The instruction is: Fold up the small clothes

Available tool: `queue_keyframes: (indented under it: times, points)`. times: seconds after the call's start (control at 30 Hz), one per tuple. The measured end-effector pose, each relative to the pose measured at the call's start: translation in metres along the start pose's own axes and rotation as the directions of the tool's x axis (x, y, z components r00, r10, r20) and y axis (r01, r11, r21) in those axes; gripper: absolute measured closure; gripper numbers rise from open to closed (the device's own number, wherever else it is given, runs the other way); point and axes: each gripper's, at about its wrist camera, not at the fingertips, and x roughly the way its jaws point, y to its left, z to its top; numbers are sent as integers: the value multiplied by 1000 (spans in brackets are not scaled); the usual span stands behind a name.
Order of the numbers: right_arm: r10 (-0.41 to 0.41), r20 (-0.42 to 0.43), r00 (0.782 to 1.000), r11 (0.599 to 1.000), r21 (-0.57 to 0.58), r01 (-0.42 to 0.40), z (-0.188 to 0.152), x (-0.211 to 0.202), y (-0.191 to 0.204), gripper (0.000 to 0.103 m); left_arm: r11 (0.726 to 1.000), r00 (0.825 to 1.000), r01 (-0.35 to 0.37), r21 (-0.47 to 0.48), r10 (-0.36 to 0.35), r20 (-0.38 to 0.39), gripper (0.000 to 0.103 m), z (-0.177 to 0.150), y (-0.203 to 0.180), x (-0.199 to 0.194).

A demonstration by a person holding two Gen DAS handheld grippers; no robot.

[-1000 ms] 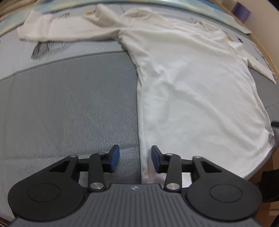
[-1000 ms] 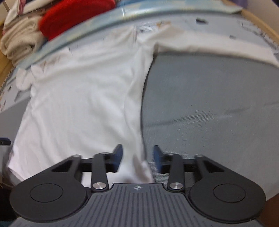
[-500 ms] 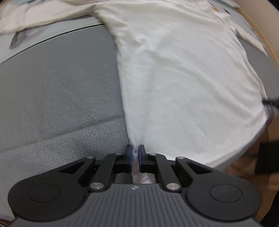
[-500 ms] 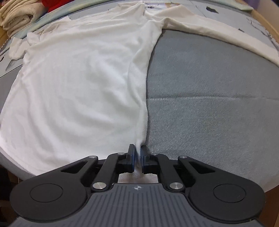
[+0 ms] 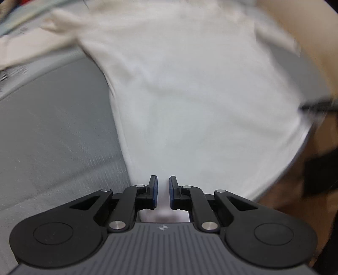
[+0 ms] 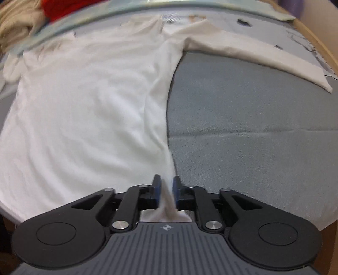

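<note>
A white long-sleeved shirt (image 5: 190, 88) lies spread on a grey fabric surface (image 5: 52, 131). It also shows in the right wrist view (image 6: 84, 110). My left gripper (image 5: 163, 186) sits at the shirt's bottom hem, its jaws a small gap apart with white cloth between them. My right gripper (image 6: 166, 186) is at the hem's other corner, jaws nearly closed with a bunched ridge of the shirt caught between them. One sleeve (image 6: 264, 57) stretches out to the right in the right wrist view. The left wrist view is blurred.
A red garment (image 6: 63, 6) and a beige pile of clothes (image 6: 14, 29) lie at the far left behind a pale blue edge. The wooden rim of the surface (image 6: 323, 42) curves at the right. Bare grey surface (image 6: 253, 118) lies right of the shirt.
Both grippers closed on the shirt's hem half a second ago. Now their jaws stand slightly wider and both views have shifted, with the shirt's edge lifted into a ridge at the right gripper.
</note>
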Motion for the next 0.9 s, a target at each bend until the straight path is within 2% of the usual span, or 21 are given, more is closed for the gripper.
queue_keyframes:
  times: [0.03,0.07,0.13,0.23,0.33,0.43,0.53,0.57,0.6,0.67,0.77,0.83,0.9]
  points:
    - [-21,-47,999,1000,-21,20,-2,9,2,81,999,999,-30,41,31,-24,91,-2,-3,8]
    - [-39,-64,997,999,-41,36,-1,16,4,81,997,999,-39,70,40,-15,91,-1,-7,5]
    - [-53,-29,998,997,-50,51,5,10,7,81,1000,999,-25,4,25,32,91,9,1,-10]
    - [-83,99,992,996,-36,87,17,-16,6,81,998,986,-19,-66,29,166,90,19,16,-44]
    - [-91,251,964,996,30,86,34,-47,1,78,989,958,-28,-147,69,280,90,34,25,-68]
    - [-87,379,921,995,77,63,58,-74,-1,78,980,908,-55,-189,128,399,90,50,31,-96]
    - [-58,483,874,995,95,13,90,-98,2,78,978,830,-77,-196,172,531,88,76,33,-126]
    - [-47,517,855,995,99,-5,100,-107,5,78,976,803,-73,-206,180,569,84,83,38,-137]
    - [-37,546,837,995,98,-21,109,-114,8,78,974,783,-66,-215,184,594,80,95,42,-145]
    - [-11,590,807,996,77,-42,134,-119,22,78,970,758,-60,-236,198,622,66,110,53,-154]
    - [61,641,765,997,0,-79,162,-127,38,79,951,751,-77,-299,253,609,65,132,83,-149]
    - [91,672,735,996,-45,-82,174,-123,49,79,921,760,-85,-381,307,573,65,140,114,-138]
    - [105,691,716,994,-63,-85,183,-114,59,79,877,769,-65,-475,348,536,65,142,148,-124]
